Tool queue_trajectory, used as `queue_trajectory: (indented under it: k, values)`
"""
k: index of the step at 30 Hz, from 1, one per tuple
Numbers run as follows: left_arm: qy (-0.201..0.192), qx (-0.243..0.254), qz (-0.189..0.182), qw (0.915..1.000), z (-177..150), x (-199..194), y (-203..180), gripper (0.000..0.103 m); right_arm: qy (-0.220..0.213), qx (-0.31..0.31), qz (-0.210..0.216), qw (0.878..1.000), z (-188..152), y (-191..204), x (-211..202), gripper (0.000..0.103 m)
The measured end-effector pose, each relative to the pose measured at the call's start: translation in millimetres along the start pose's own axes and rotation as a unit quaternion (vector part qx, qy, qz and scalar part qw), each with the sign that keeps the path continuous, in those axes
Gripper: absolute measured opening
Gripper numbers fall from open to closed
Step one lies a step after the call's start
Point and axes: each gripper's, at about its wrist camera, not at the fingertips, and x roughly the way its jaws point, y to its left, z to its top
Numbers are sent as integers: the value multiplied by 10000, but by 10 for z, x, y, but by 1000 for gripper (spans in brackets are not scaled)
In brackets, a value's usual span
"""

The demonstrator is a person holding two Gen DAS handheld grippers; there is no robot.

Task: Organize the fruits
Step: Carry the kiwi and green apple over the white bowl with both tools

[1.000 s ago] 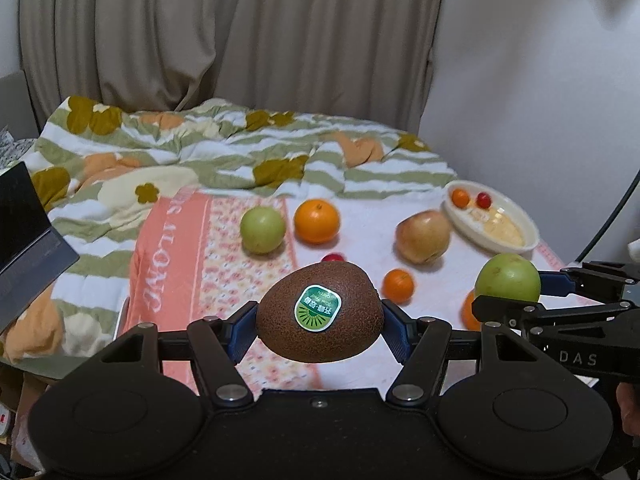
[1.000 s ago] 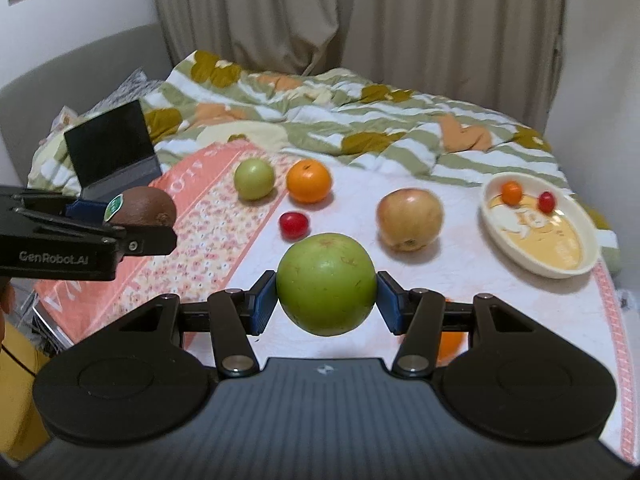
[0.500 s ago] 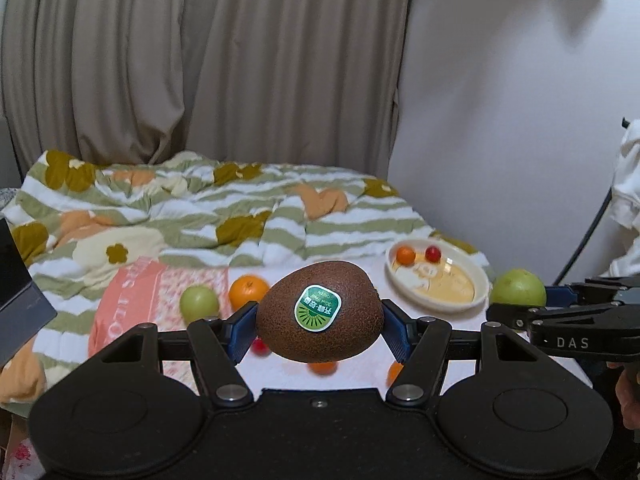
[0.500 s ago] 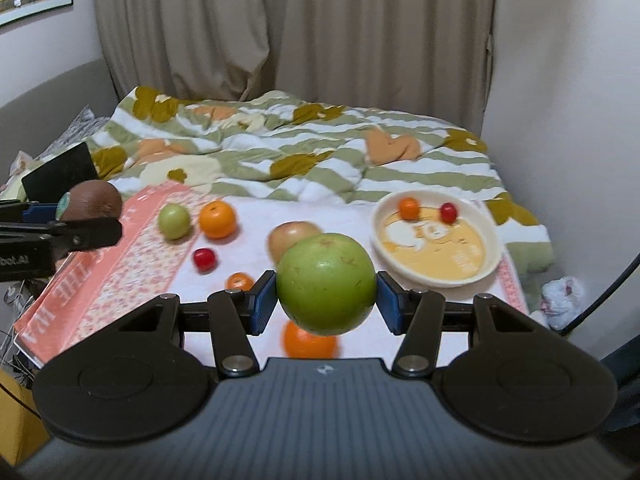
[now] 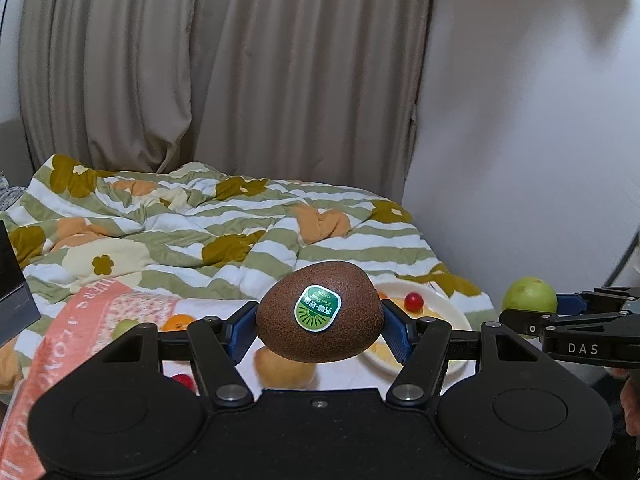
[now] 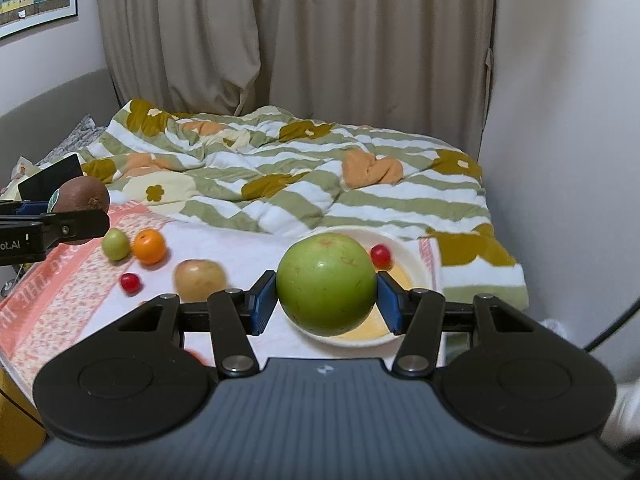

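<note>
Two fruits lifted clear of the bed
My left gripper (image 5: 319,326) clamps the kiwi (image 5: 319,317), right gripper (image 6: 326,300) the green apple (image 6: 326,285); plate (image 6: 416,256) now nearer

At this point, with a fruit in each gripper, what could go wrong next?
1. The kiwi is pinched only at its two ends by the left gripper, well above the bed; it may slip out.
2. The round apple in the right gripper could roll off the shallow plate once released.
3. The plate sits on soft bedding near the bed's edge, so a hard placement may tip it.
</note>
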Motion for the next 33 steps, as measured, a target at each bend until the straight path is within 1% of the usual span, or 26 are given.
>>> queue_trajectory:
  k: [6,11,17,21,27,33]
  values:
    - [68,-107,206,9997,84,365,-323,68,66,-109,208,9997,137,-460,345,68]
    - [286,8,177,9994,103,709,-532,68,158,-49,227,9996,186,-740,636,68]
    - [620,297,13,9976,55,1215,-732,68,263,171,152,9994,191,-998,977,68]
    - [821,518,-142,9952,18,1520,-838,68,340,280,94,9990,173,-1109,1131,68]
    - [1214,788,-413,9886,-95,2004,-962,68,502,364,-41,9981,119,-1213,1332,68]
    - [1529,1125,-556,9802,-225,2377,-1058,68,672,462,-157,9965,64,-1283,1543,68]
